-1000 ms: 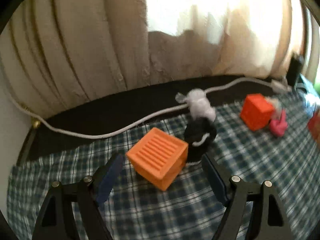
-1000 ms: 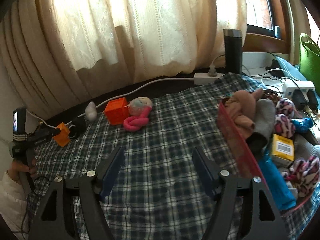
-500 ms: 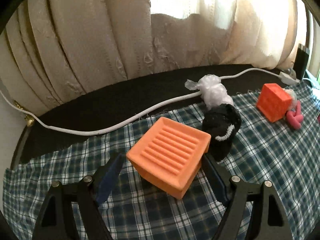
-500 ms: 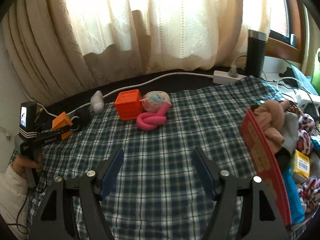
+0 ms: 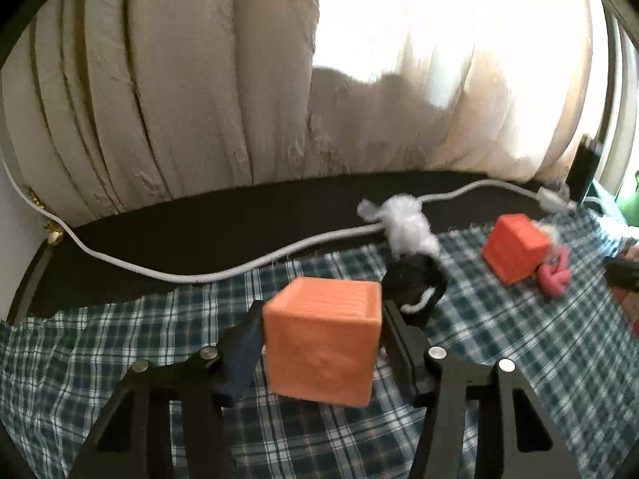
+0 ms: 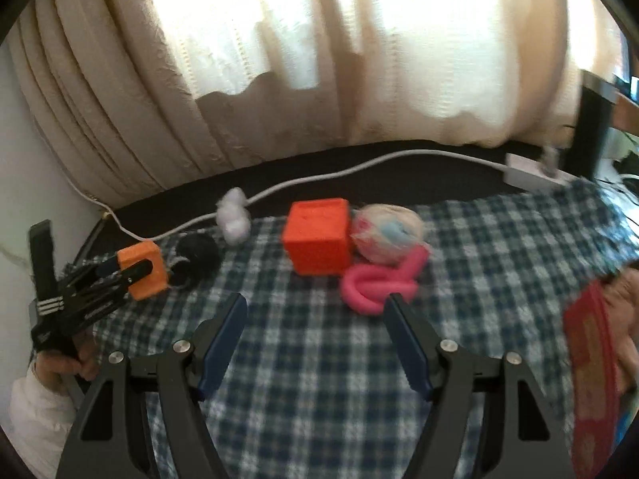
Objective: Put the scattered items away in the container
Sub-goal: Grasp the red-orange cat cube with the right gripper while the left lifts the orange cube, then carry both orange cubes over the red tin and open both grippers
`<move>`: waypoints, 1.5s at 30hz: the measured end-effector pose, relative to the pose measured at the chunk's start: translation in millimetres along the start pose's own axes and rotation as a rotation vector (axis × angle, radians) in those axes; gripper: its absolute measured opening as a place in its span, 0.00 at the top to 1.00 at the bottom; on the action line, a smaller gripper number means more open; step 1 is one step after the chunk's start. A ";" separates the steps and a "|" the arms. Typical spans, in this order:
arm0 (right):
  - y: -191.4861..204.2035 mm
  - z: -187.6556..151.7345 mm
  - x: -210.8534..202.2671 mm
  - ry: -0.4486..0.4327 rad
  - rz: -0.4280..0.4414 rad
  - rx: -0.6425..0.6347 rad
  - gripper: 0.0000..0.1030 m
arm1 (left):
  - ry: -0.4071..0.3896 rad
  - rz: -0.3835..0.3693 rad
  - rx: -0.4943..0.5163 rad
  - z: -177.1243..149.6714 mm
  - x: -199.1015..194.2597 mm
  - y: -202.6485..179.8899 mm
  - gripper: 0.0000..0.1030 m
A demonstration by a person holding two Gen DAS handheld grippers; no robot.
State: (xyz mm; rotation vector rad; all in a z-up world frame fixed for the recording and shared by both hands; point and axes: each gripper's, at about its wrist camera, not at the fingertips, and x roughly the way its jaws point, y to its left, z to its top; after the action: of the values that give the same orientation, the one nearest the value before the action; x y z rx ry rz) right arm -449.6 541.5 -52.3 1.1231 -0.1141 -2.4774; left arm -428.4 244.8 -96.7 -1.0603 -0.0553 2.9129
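Two orange cubes on show here, and one is already caught! The left gripper (image 5: pixel 322 339) has just been closing, and its pads now clamp the nearer orange cube (image 5: pixel 323 343) from both sides. Underneath lies a blue-and-white checked cloth (image 6: pixel 499 247) over a dark surface, cream curtains (image 6: pixel 319 60) glowing behind, a white cable (image 6: pixel 339 169) snaking along the back edge. The second orange cube (image 6: pixel 319 235) sits mid-cloth, touching a pale bagged bundle (image 6: pixel 387 235), with one pink loop (image 6: pixel 379 285) just in front. One black sock ball (image 6: pixel 197 255) and one white wad (image 6: pixel 233 217) lie close by the held cube. At far right, blurred, the red container (image 6: pixel 591 363) shows soft things inside. The right gripper (image 6: pixel 315 339) hangs wide apart, empty, over bare cloth.
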 end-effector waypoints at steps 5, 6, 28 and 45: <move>5.8 17.9 46.5 0.053 -0.005 0.010 0.28 | -0.034 -0.004 0.018 5.2 -12.0 -3.5 0.43; 5.0 19.8 53.6 0.059 -0.020 0.015 0.28 | -0.030 -0.001 0.022 5.6 -11.2 -3.3 0.43; -2.3 28.8 111.8 0.091 -0.182 0.008 0.46 | 0.167 0.031 -0.011 -15.7 26.4 -11.1 0.33; -22.6 8.2 -44.5 -0.150 -0.071 0.116 0.46 | 0.079 -0.018 -0.156 1.6 -7.3 8.4 0.40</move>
State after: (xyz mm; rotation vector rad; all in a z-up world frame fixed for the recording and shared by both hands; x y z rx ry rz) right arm -437.0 579.2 -21.1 1.0010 -0.2689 -2.6465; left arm -424.1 236.0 -91.2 -1.1891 -0.2923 2.8864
